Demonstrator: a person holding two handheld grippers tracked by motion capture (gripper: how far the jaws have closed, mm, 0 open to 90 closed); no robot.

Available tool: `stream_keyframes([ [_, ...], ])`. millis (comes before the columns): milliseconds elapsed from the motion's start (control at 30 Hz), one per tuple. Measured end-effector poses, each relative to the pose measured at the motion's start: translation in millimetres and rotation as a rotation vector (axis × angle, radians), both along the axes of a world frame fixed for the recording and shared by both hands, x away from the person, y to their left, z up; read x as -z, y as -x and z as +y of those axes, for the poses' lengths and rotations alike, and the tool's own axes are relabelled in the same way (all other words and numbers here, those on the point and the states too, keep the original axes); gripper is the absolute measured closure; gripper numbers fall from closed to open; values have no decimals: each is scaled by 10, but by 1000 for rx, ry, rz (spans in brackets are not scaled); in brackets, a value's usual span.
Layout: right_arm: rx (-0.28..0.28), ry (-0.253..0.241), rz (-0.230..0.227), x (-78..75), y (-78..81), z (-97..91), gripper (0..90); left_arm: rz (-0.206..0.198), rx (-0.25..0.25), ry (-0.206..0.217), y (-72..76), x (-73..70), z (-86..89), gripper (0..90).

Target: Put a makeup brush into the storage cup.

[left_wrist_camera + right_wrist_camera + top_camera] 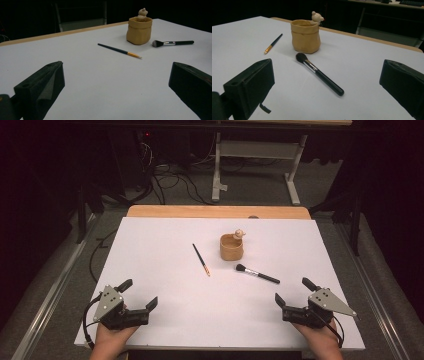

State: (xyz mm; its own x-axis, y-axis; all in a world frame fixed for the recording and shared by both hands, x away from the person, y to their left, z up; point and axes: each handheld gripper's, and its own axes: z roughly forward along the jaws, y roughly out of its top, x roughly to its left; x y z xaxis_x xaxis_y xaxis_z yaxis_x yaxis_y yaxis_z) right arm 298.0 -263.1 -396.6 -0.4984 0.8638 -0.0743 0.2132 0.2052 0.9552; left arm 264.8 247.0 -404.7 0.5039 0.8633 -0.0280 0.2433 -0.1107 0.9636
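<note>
A tan cup (231, 248) (139, 30) (305, 36) with a small bear figure on its rim stands upright on the white table (165, 305). Left of it lies a thin paintbrush (201, 259) (119, 50) (273, 43) with an orange ferrule. In front and right of the cup lies a black makeup brush (257, 274) (172, 43) (319, 74), bristles toward the cup. My left gripper (138, 293) (115, 87) rests open near the front left edge. At the front right my right gripper (295, 291) (325, 85) is open too. Nothing is between either pair of jaws.
A wooden strip (217, 211) borders the table's far edge. Beyond it are a white desk frame (257, 165) and cables (170, 180) on the floor. A metal rail (47, 295) runs along the left side.
</note>
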Motion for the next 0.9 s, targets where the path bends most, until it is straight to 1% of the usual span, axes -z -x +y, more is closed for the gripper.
stream_keyframes([
  [33,-4,-1,-2,3,-4,3,10,5,-1,-12,-8,8,-3,9],
  [100,-4,2,0,6,-5,5,10,13,-3,-19,-17,17,-6,9],
  [267,-6,12,5,20,-9,12,10,32,-8,-26,-33,36,-14,11],
  [333,-6,14,6,23,-12,15,10,39,-9,-36,-37,39,-11,11],
  [467,-5,13,6,26,-14,17,10,47,-11,-34,-44,46,-15,13],
  [600,-7,7,9,39,-24,20,10,68,-14,-46,-57,60,-17,15],
  [767,0,17,13,43,-28,15,10,90,-12,-49,-74,74,-18,15],
  [900,4,21,10,47,-29,16,10,119,-23,-60,-92,91,-15,17],
])
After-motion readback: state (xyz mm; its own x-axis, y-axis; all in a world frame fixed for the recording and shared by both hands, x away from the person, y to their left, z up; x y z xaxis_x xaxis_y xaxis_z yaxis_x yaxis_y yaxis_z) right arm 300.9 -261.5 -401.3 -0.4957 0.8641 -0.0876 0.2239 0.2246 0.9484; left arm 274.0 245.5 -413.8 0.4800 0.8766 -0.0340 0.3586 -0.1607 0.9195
